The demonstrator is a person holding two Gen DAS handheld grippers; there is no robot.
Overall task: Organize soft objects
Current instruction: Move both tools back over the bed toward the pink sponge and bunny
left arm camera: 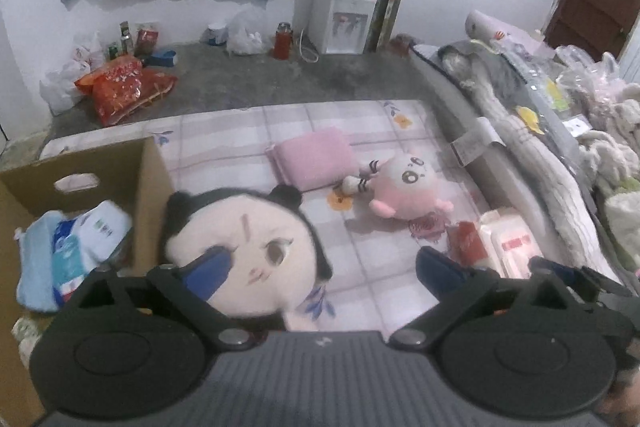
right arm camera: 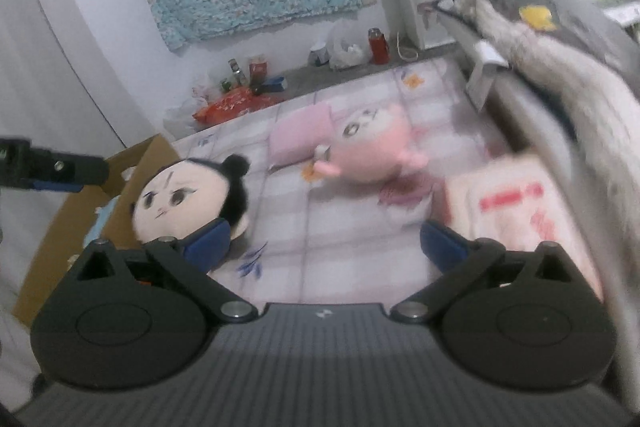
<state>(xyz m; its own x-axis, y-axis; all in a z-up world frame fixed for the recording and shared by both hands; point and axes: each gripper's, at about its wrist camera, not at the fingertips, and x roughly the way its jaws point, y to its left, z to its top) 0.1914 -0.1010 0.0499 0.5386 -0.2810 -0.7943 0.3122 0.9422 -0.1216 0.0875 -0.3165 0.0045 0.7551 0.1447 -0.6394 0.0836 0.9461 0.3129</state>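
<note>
While both grippers are standing with their blue-padded jaws spread wide and gripping nothing, the round cream-faced plush doll head with black hair [left arm camera: 244, 251] is lying on the checked pastel floor mat [left arm camera: 372, 267] just beside the brown cardboard box [left arm camera: 148, 183], in front of the left gripper [left arm camera: 324, 267]. Beyond the right gripper [right arm camera: 324, 247], a pink round plush animal [right arm camera: 372, 151] is lying next to a small pink pillow [right arm camera: 298, 135], while soft blue and white packs [left arm camera: 76, 247] are sitting inside the box.
</note>
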